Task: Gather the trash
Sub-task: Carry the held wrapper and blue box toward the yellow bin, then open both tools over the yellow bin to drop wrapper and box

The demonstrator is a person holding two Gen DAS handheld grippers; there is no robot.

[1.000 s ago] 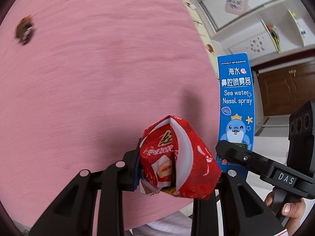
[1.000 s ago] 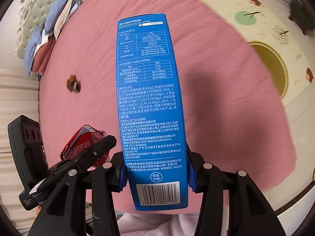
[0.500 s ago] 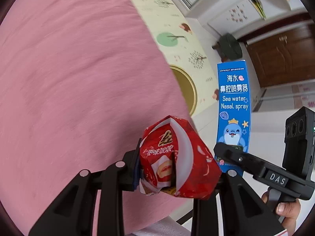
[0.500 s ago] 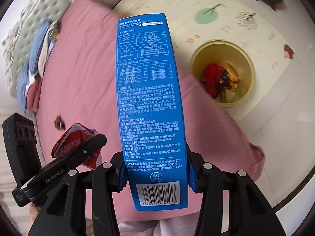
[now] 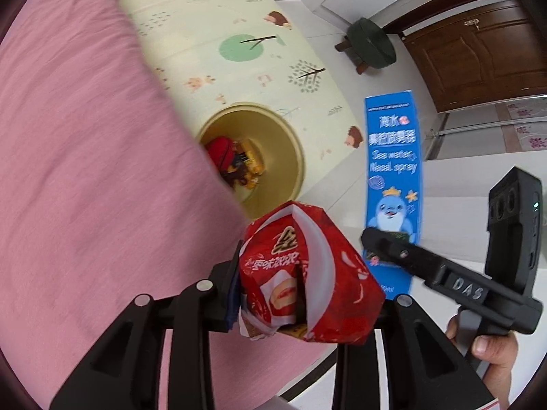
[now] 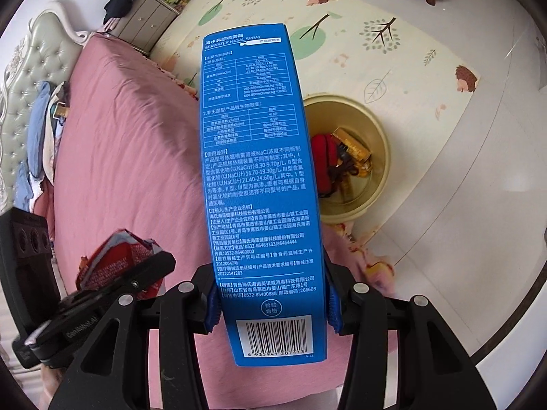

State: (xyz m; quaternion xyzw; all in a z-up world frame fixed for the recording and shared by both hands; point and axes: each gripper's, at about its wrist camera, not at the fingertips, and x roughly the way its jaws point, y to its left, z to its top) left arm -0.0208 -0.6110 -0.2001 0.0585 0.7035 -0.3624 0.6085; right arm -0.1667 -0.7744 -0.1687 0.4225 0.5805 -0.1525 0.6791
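Observation:
My left gripper [image 5: 307, 294] is shut on a crumpled red snack wrapper [image 5: 307, 273], held over the edge of the pink bed [image 5: 85, 171]. In the right wrist view the wrapper [image 6: 116, 259] shows at lower left. My right gripper [image 6: 271, 307] is shut on a tall blue nasal spray box [image 6: 259, 171], its blue pads pressing both sides; the box [image 5: 393, 157] stands upright to the right of the wrapper. A round yellow bin [image 5: 290, 157] sits on the floor beside the bed with red and yellow trash [image 5: 236, 164] inside; the box partly hides the bin [image 6: 383, 143].
A patterned play mat [image 5: 205, 34] covers the floor beyond the bin. A green stool [image 5: 371, 42] and a brown door [image 5: 478, 51] stand farther off. A padded headboard [image 6: 30, 68], piled clothes [image 6: 44, 136] and a nightstand [image 6: 147, 20] lie at the bed's far end.
Both grippers have swung from over the bed toward its edge, carrying the wrapper and the box. The bin has come fully into view beneath them. Both grips are unchanged.

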